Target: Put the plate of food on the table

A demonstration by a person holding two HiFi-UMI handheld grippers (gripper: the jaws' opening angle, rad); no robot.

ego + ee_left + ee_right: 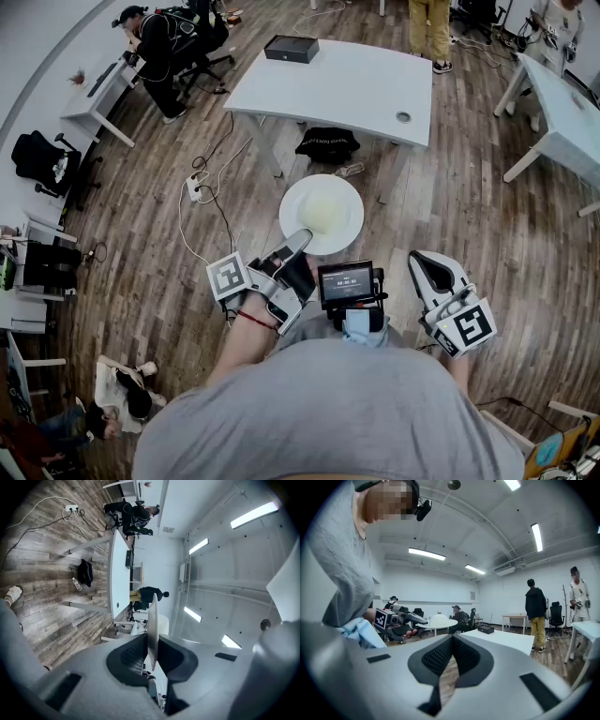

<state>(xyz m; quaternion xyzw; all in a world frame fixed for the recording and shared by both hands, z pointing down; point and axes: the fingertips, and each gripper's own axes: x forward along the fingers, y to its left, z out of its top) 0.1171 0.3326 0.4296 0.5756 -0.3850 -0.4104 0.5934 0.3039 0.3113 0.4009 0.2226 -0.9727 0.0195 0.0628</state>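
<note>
I cannot identify the pale food [324,212] on the white plate [351,200], and the text on the chest screen [346,283] is too small to read. My left hand-held gripper [298,243] pinches the plate's near rim and holds it above the floor [487,220], well short of the desk [356,89]. My right hand-held gripper [452,638] is pressed together and empty.

Left claw [298,242] level, clamped on plate [351,199] rim; right claw [424,261] nearly level, jaws together.

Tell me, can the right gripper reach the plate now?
Probably yes: the right gripper is shut and empty, and nothing stands between it and the plate, held at its near rim by the left gripper.
</note>
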